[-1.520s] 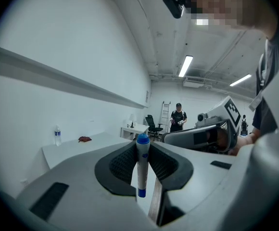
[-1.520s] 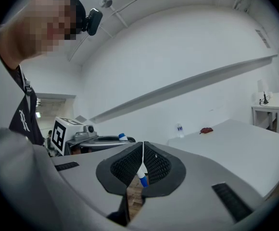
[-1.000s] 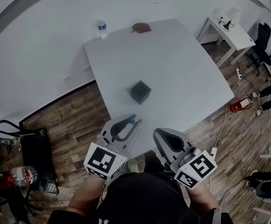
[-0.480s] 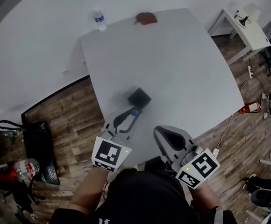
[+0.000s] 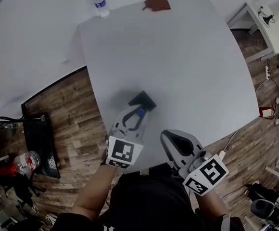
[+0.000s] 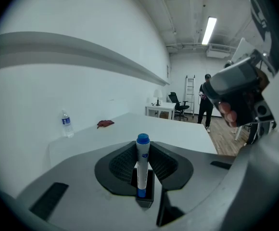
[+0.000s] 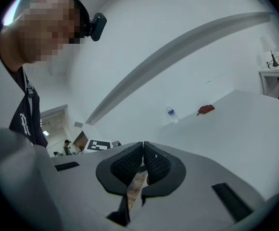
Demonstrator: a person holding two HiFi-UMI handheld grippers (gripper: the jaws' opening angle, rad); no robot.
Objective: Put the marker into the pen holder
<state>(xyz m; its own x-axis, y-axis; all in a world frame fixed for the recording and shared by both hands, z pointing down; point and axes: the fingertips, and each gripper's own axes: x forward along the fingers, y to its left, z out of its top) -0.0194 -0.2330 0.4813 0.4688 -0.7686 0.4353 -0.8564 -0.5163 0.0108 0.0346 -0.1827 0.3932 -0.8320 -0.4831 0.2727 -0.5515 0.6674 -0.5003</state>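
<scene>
My left gripper (image 5: 134, 117) is shut on a white marker with a blue cap (image 5: 140, 112). Its tips reach the near edge of the black square pen holder (image 5: 143, 100) on the white table (image 5: 178, 61). In the left gripper view the marker (image 6: 142, 163) stands upright between the jaws, cap up, and a dark box shape shows behind its lower end. My right gripper (image 5: 171, 138) hangs over the table's near edge, to the right of the left one. Its jaws are shut with nothing between them (image 7: 143, 160).
A water bottle (image 5: 99, 4) and a red-brown cloth (image 5: 156, 4) sit at the table's far edge. A small white side table (image 5: 269, 28) stands at the right, and a black bag (image 5: 36, 143) lies on the wood floor at the left. A person (image 6: 206, 100) stands far off.
My left gripper has moved forward over the table with the marker and now reaches the pen holder. The right gripper has stayed at the near edge.
</scene>
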